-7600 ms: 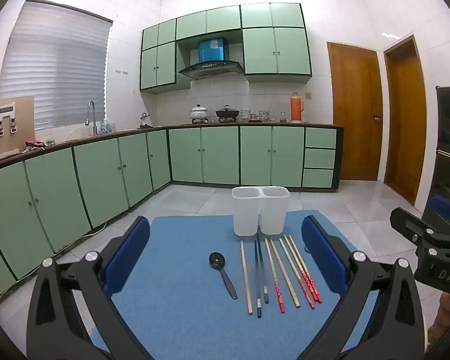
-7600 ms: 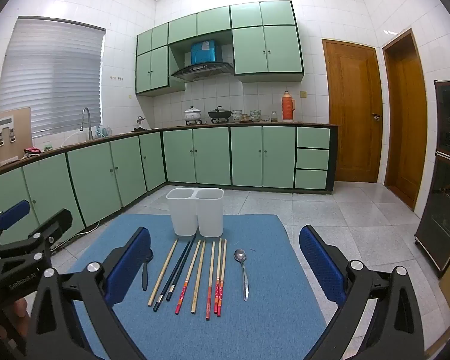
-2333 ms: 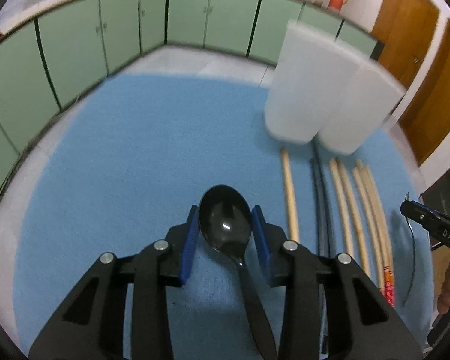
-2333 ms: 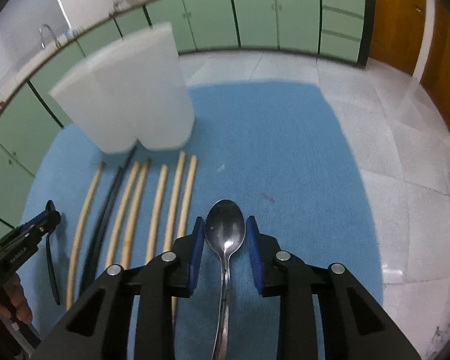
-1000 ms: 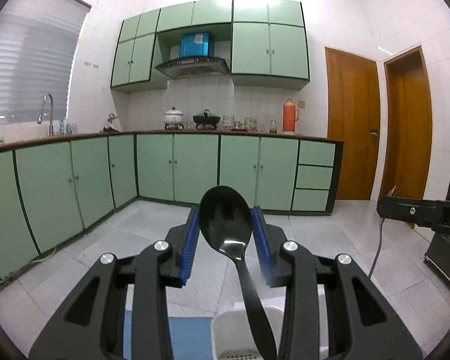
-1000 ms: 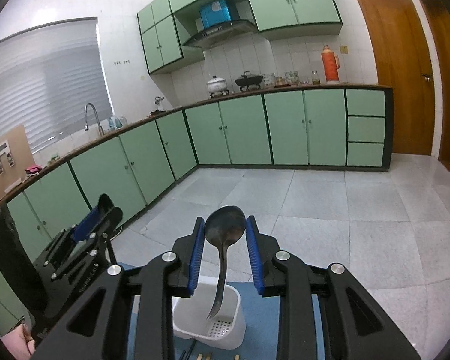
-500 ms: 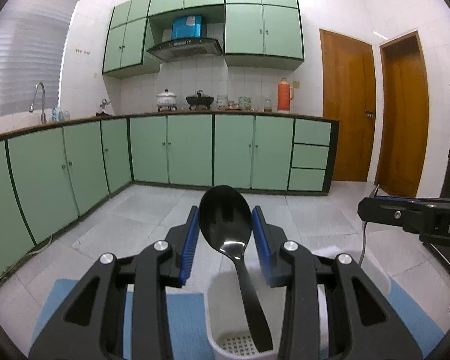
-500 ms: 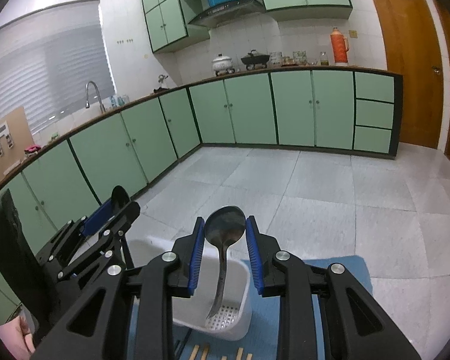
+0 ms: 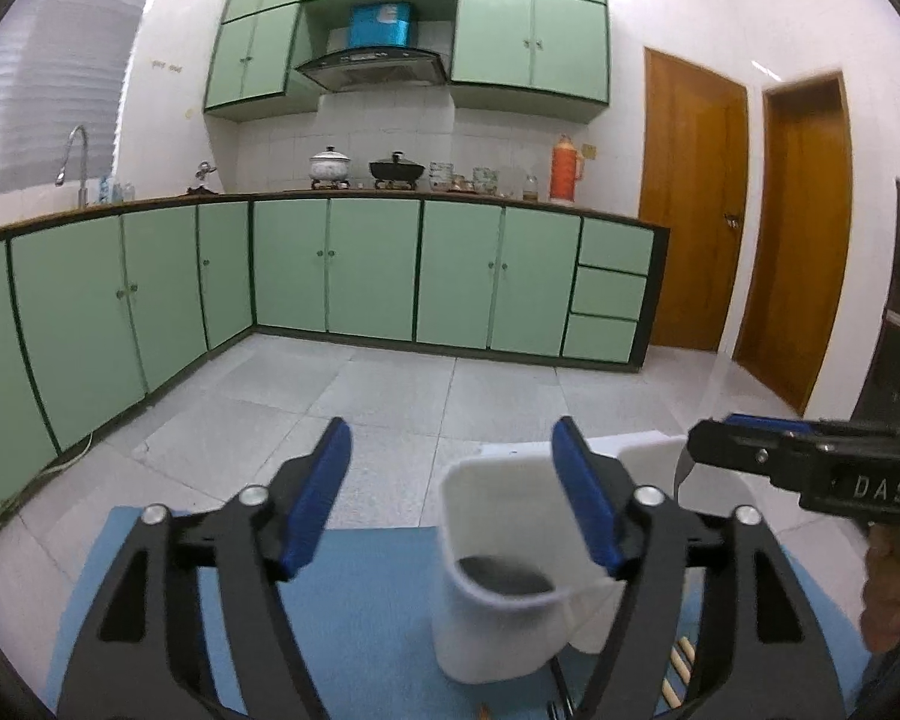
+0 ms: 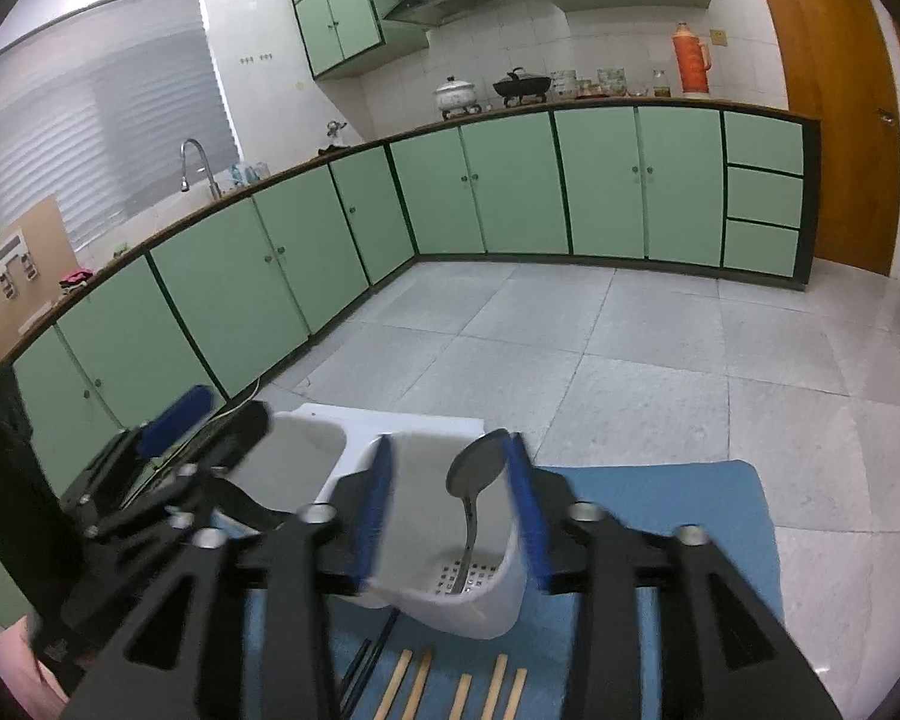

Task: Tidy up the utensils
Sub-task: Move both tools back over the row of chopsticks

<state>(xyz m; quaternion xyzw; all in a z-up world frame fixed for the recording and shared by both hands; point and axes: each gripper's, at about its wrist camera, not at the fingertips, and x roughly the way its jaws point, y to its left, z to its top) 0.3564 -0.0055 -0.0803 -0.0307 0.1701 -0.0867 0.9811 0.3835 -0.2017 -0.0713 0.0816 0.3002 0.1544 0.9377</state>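
Note:
My left gripper (image 9: 450,495) is open and empty above the left white holder (image 9: 498,630). A dark shape inside that holder, the black spoon (image 9: 504,579), lies blurred within it. My right gripper (image 10: 453,507) is open over the right white holder (image 10: 450,594). The metal spoon (image 10: 471,492) stands free inside this holder, bowl up, leaning toward the right finger. Several chopsticks (image 10: 462,693) lie on the blue mat (image 10: 678,504) in front of the holders. The right gripper shows in the left wrist view (image 9: 690,456), and the left gripper in the right wrist view (image 10: 210,420).
The two white holders stand side by side at the far end of the blue mat (image 9: 366,618). Beyond the mat is a tiled floor (image 9: 390,390) and green kitchen cabinets (image 9: 330,270). Two wooden doors (image 9: 690,210) are at the right.
Both grippers have opened. The black spoon has dropped into the left holder and the metal spoon has dropped into the right holder. Both grippers sit lower and nearer the holders.

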